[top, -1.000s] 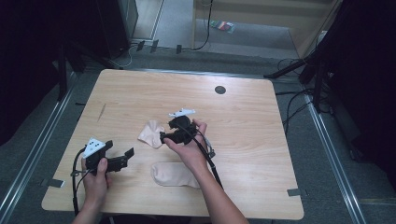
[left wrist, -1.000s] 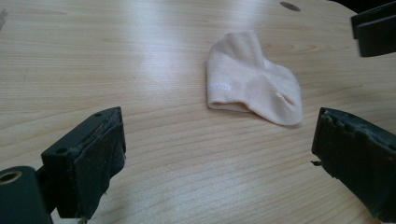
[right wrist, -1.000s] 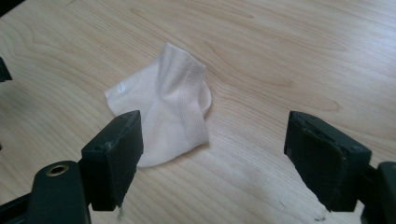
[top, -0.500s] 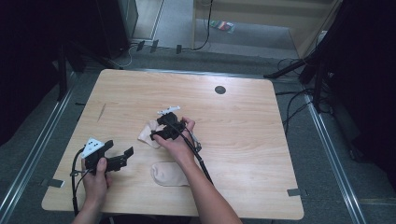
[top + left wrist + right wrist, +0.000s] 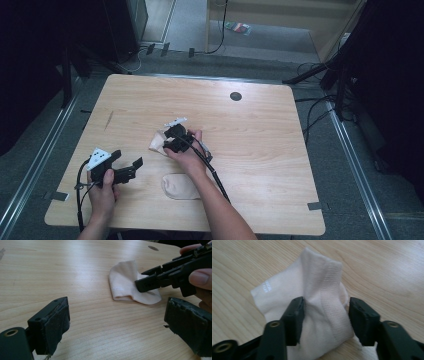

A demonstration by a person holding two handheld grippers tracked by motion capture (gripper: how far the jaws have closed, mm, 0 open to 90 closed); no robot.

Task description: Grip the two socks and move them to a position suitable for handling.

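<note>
My right claw (image 5: 324,312) is down on a small pale sock (image 5: 317,297) near the middle of the wooden table (image 5: 280,140). Its jaws have just been closing, and now they squeeze a bunched fold of the sock between them. My left claw (image 5: 129,167) is wide open with nothing in it. It hangs over the table near my edge, well apart from that sock. A second sock (image 5: 177,186) lies flat beside my right arm, close to me.
</note>
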